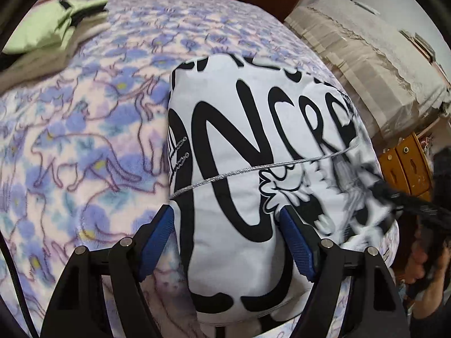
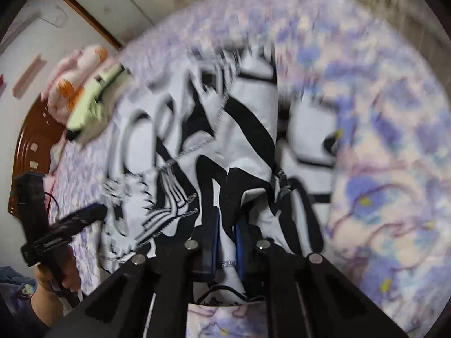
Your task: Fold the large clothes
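A white garment (image 1: 248, 152) with large black lettering and a silver chain lies on the bed. In the left wrist view my left gripper (image 1: 227, 219) stands with its blue pads wide apart, and a thick fold of the garment lies between them. In the right wrist view my right gripper (image 2: 227, 232) is shut on a bunched fold of the garment (image 2: 225, 146), lifted off the bed. The left gripper (image 2: 70, 222) shows at the left there, hand-held. The right gripper (image 1: 406, 200) appears blurred at the garment's right edge in the left wrist view.
The bed has a purple and blue floral blanket (image 1: 70, 146). A pale green garment (image 1: 50, 25) on a beige one lies at its far left corner. A cloth-covered cabinet (image 1: 366, 56) stands right of the bed. A pink plush (image 2: 76, 76) sits by the wooden headboard (image 2: 33, 140).
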The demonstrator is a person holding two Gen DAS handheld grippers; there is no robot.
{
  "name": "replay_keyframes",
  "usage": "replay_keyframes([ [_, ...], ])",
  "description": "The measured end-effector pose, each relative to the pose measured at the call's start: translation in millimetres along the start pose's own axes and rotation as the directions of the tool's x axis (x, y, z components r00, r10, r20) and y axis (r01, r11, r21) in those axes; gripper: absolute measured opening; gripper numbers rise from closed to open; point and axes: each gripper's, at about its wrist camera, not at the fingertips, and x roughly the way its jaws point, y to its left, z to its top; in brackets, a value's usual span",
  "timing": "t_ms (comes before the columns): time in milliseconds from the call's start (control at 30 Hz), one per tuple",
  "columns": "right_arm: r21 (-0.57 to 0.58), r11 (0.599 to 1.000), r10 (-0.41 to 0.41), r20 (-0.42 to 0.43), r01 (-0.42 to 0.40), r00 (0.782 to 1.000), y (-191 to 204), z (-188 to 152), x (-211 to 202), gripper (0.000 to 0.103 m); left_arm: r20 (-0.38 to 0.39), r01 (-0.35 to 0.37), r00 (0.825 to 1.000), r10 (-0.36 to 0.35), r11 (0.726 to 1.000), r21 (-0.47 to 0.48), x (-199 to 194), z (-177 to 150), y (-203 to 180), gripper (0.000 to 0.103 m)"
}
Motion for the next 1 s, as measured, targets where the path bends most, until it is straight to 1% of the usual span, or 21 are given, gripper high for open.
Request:
replay_keyframes([
  [33,0.000,1.000,-0.006,0.044,0.006,0.999,0,-4,-13,0.008,0.008,0.002,1.000,-0.002,1.000,0.015,-2,-2,-4,0.076],
  [67,0.009,1.000,-0.024,0.063,0.023,0.998,-2,-10,-20,0.008,0.013,0.005,1.000,-0.005,1.000,0.028,-2,-4,-7,0.076],
  [100,0.014,0.999,-0.040,0.056,0.039,0.998,-7,-14,-19,0.008,0.017,0.006,1.000,-0.007,0.999,0.047,-1,-8,-12,0.075],
  [133,0.036,0.998,-0.061,0.029,0.060,0.998,-16,-24,-11,0.008,0.012,0.000,1.000,-0.001,0.998,0.061,2,-11,-16,0.074],
  [200,0.076,0.994,-0.074,-0.017,0.075,0.997,-35,-39,7,0.008,0.019,-0.048,0.999,0.047,0.993,0.104,8,-17,-26,0.074],
  [233,0.099,0.992,-0.075,-0.027,0.077,0.997,-45,-48,16,0.008,0.025,-0.071,0.997,0.069,0.989,0.127,11,-19,-31,0.075],
  [300,0.107,0.991,-0.082,-0.026,0.084,0.996,-55,-54,27,0.008,0.048,-0.131,0.991,0.124,0.975,0.178,16,-24,-41,0.075],
  [367,0.125,0.988,-0.083,-0.024,0.086,0.996,-54,-51,29,0.009,0.052,-0.162,0.987,0.155,0.968,0.191,16,-25,-45,0.075],
  [433,0.109,0.988,-0.103,-0.032,0.106,0.994,-45,-46,25,0.010,0.043,-0.153,0.988,0.147,0.970,0.192,10,-21,-47,0.075],
  [467,0.085,0.990,-0.109,-0.040,0.112,0.993,-39,-42,21,0.014,0.038,-0.149,0.989,0.144,0.969,0.198,7,-20,-48,0.075],
  [500,0.065,0.991,-0.118,-0.046,0.121,0.992,-34,-37,16,0.016,0.031,-0.147,0.989,0.143,0.967,0.209,5,-19,-49,0.075],
  [533,0.042,0.990,-0.133,-0.041,0.135,0.990,-28,-31,9,0.018,0.025,-0.143,0.990,0.142,0.964,0.222,2,-17,-51,0.075],
  [567,0.036,0.991,-0.128,-0.026,0.129,0.991,-30,-28,1,0.020,0.024,-0.133,0.991,0.131,0.964,0.230,-2,-14,-51,0.075],
  [600,0.044,0.993,-0.107,0.005,0.106,0.994,-29,-21,-8,0.022,0.025,-0.119,0.993,0.116,0.966,0.231,-6,-10,-51,0.075],
  [633,0.058,0.995,-0.088,0.029,0.087,0.996,-32,-14,-13,0.033,0.028,-0.100,0.995,0.096,0.970,0.223,-9,-5,-48,0.075],
  [667,0.077,0.995,-0.071,0.058,0.067,0.996,-35,-5,-17,0.046,0.032,-0.087,0.996,0.082,0.974,0.211,-10,0,-47,0.075],
  [733,0.109,0.993,-0.062,0.099,0.051,0.993,-41,13,-17,0.058,0.041,-0.049,0.998,0.043,0.986,0.159,-13,15,-38,0.076],
  [800,0.141,0.989,-0.059,0.101,0.044,0.993,-50,31,-4,0.058,0.041,-0.020,0.999,0.016,0.995,0.097,-8,32,-26,0.076],
  [867,0.189,0.982,-0.044,0.062,0.032,0.997,-64,49,19,0.058,0.028,0.010,1.000,-0.011,0.999,0.038,2,48,-13,0.076],
  [1000,0.268,0.963,-0.022,0.006,0.019,1.000,-87,65,58,0.058,-0.011,0.040,0.999,-0.040,0.998,-0.046,27,66,11,0.076],
])
